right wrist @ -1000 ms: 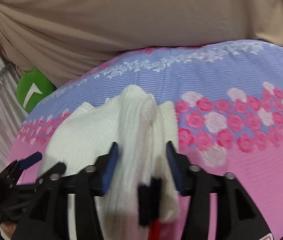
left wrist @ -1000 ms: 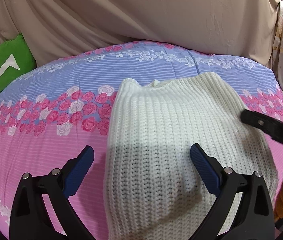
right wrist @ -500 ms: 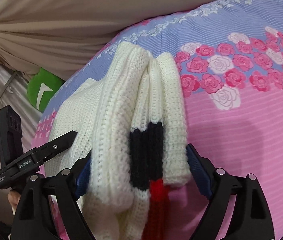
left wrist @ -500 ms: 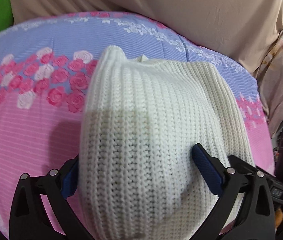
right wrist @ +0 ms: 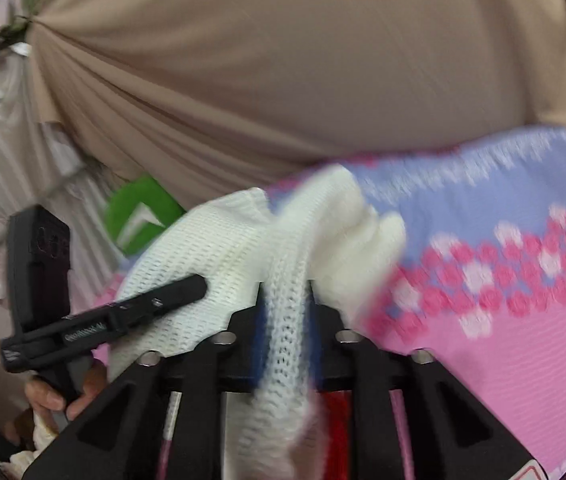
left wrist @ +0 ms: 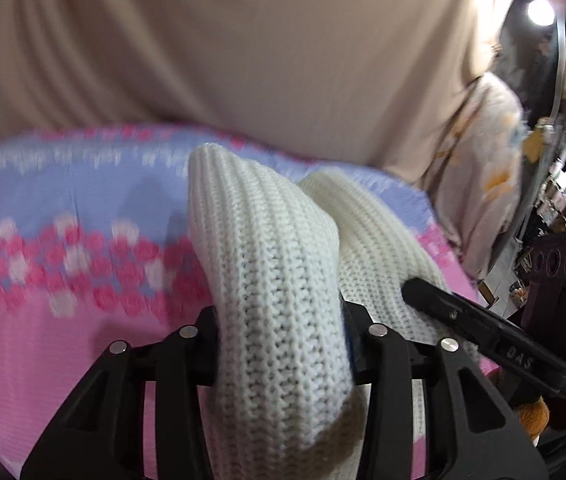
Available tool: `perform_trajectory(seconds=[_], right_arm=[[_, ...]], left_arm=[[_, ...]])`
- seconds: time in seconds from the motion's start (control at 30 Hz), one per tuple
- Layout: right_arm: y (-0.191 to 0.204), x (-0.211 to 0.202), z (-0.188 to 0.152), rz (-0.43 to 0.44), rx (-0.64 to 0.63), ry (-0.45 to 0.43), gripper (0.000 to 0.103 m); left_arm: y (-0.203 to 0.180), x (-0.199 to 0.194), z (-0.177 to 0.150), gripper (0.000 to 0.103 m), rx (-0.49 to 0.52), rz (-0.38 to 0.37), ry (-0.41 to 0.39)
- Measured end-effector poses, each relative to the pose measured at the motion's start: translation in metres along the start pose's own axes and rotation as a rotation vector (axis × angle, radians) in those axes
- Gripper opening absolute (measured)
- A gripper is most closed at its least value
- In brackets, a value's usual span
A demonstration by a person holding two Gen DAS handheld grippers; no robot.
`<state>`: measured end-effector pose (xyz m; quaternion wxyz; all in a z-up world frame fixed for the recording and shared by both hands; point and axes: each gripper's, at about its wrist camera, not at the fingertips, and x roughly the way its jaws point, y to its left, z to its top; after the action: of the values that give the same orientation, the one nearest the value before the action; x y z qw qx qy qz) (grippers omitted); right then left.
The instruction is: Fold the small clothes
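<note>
Left claw (left wrist: 279, 344), right claw (right wrist: 285, 312) pinch sweater (left wrist: 271, 264); bedspread (left wrist: 63, 340) beneath.

Floral bedspread (left wrist: 63, 344), beige curtain (left wrist: 263, 52), green cushion (right wrist: 139, 216)

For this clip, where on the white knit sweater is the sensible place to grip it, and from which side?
Probably the near edge, one bunched fold per gripper, coming in from the person's side along the bedspread. The white knit sweater is thick and soft, and gathers into ridges that the fingers can pinch. Both views show just that: the left gripper and right gripper are each shut on such a ridge.
</note>
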<state>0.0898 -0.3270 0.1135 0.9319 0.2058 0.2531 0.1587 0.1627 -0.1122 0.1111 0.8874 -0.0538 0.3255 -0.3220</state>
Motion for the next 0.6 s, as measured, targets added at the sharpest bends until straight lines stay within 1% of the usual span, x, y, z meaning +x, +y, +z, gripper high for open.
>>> perform_trajectory(seconds=[0.03, 0.07, 0.1, 0.13, 0.17, 0.2, 0.23, 0.27, 0.3, 0.37, 0.4, 0.43, 0.47, 0.5, 0.53, 0.57, 0.6], right_arm=[[0.017, -0.011, 0.01, 0.027, -0.029, -0.038, 0.014], [0.035, -0.019, 0.019, 0.021, -0.072, -0.071, 0.014], [0.049, -0.022, 0.025, 0.021, -0.103, -0.092, 0.014], [0.063, -0.02, 0.033, 0.023, -0.135, -0.103, 0.014], [0.07, -0.015, 0.037, 0.013, -0.15, -0.098, 0.015], [0.072, -0.007, 0.039, -0.009, -0.155, -0.083, 0.016], [0.067, 0.009, 0.037, -0.043, -0.14, -0.051, 0.017], [0.06, 0.024, 0.031, -0.06, -0.116, -0.003, 0.018], [0.047, 0.043, 0.018, -0.071, -0.072, 0.062, 0.018], [0.025, 0.075, -0.017, -0.061, 0.003, 0.171, 0.018], [0.018, 0.089, -0.035, -0.065, 0.03, 0.215, 0.018], [0.014, 0.104, -0.055, -0.068, 0.046, 0.262, 0.018], [0.012, 0.116, -0.07, -0.062, 0.066, 0.3, 0.018], [0.012, 0.124, -0.081, -0.054, 0.089, 0.322, 0.02], [0.013, 0.13, -0.092, -0.041, 0.117, 0.337, 0.021], [0.016, 0.132, -0.1, -0.032, 0.14, 0.345, 0.022], [0.017, 0.133, -0.106, -0.016, 0.169, 0.347, 0.029]], left_arm=[[-0.007, -0.018, 0.008, 0.04, 0.038, -0.005, -0.044], [-0.012, -0.035, 0.014, 0.04, 0.066, -0.017, -0.078], [-0.015, -0.05, 0.021, 0.04, 0.084, -0.049, -0.1], [-0.015, -0.058, 0.026, 0.04, 0.09, -0.06, -0.107], [-0.015, -0.063, 0.03, 0.04, 0.106, -0.018, -0.121], [-0.013, -0.063, 0.031, 0.04, 0.129, 0.044, -0.124], [-0.005, -0.056, 0.028, 0.04, 0.136, 0.113, -0.11], [0.011, -0.046, 0.023, 0.04, 0.113, 0.156, -0.073], [0.03, -0.034, 0.014, 0.04, 0.09, 0.186, -0.032], [0.069, -0.016, -0.009, 0.04, 0.03, 0.231, 0.043], [0.096, -0.007, -0.021, 0.04, -0.018, 0.254, 0.084], [0.116, -0.005, -0.028, 0.04, -0.054, 0.271, 0.09], [0.134, -0.01, -0.031, 0.04, -0.095, 0.245, 0.076], [0.146, -0.017, -0.03, 0.04, -0.134, 0.207, 0.065], [0.16, -0.025, -0.026, 0.04, -0.172, 0.167, 0.061], [0.168, -0.03, -0.021, 0.04, -0.182, 0.154, 0.058], [0.174, -0.034, -0.014, 0.04, -0.169, 0.156, 0.055]])
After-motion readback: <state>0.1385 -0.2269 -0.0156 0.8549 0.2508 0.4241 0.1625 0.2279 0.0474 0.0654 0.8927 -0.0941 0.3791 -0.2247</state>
